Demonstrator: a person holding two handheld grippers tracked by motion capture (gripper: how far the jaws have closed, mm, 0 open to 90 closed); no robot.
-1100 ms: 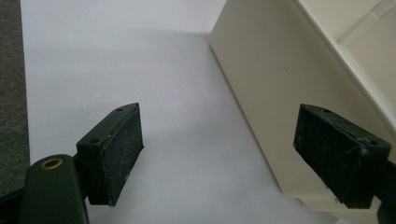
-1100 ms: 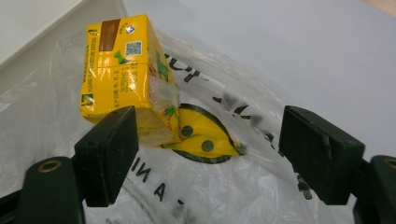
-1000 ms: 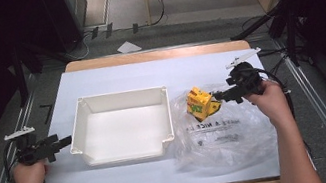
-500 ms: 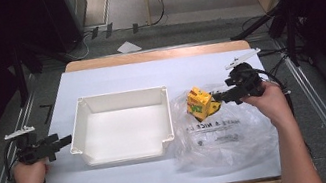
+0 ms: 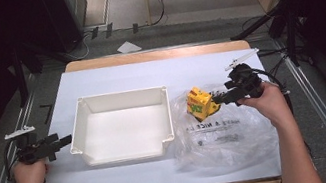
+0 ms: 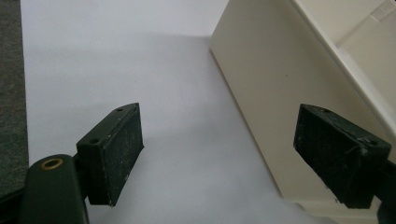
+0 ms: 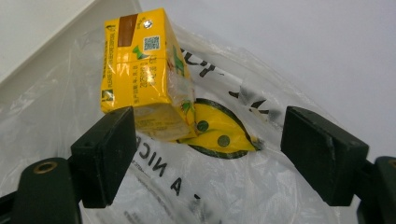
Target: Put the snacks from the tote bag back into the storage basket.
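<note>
A yellow drink carton (image 5: 201, 103) lies tilted on a clear plastic bag (image 5: 224, 134) with black print, right of the white tray (image 5: 116, 97). In the right gripper view the yellow carton (image 7: 142, 70) sits just ahead of the left jaw, on the clear bag (image 7: 210, 186). My right gripper (image 5: 220, 96) stands open beside the carton, nothing between its jaws. At the table's left edge my left gripper (image 5: 60, 141) is open, its jaws wide apart next to the tray's outer wall (image 6: 266, 84).
The white sheet covers the table (image 5: 147, 74); bare room lies behind the tray and along the front. Cables and stands crowd the floor at the right (image 5: 289, 39). A white paper scrap (image 5: 129, 46) lies on the floor beyond the table.
</note>
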